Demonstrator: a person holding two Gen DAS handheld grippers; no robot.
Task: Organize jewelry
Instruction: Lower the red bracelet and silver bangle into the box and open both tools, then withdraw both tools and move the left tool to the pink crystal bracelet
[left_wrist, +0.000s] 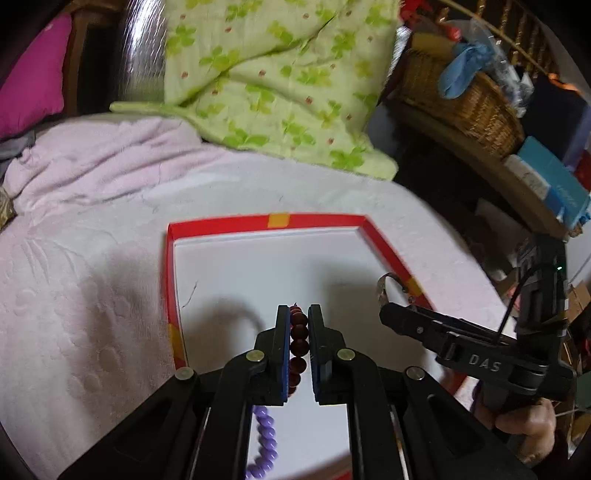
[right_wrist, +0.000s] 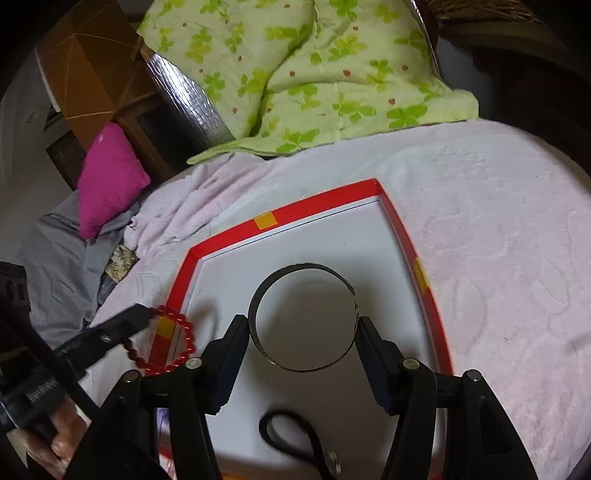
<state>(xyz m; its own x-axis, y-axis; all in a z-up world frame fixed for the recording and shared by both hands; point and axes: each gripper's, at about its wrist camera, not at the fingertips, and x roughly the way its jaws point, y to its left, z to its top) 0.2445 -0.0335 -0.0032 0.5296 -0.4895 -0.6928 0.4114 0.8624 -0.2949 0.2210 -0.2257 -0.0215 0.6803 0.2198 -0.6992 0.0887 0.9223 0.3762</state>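
A shallow box (left_wrist: 314, 220) with a red rim and white floor lies on the bed; it also shows in the right wrist view (right_wrist: 314, 201). My left gripper (left_wrist: 298, 321) is shut on a dark red bead bracelet (left_wrist: 298, 339), held over the box's near left part; the bracelet also shows in the right wrist view (right_wrist: 186, 328). My right gripper (right_wrist: 303, 326) is shut on a silver open bangle (right_wrist: 295, 363), held above the box floor. The bangle's end (left_wrist: 386, 282) shows in the left wrist view, at the right gripper's tip (left_wrist: 388, 314).
A purple coil bracelet (left_wrist: 266, 439) and a black cord loop (right_wrist: 291, 424) lie in the box's near part. A pale pink blanket (right_wrist: 498, 240) covers the bed. A green floral quilt (left_wrist: 280, 74), a magenta pillow (right_wrist: 110, 177) and a wicker basket (left_wrist: 465, 99) lie beyond.
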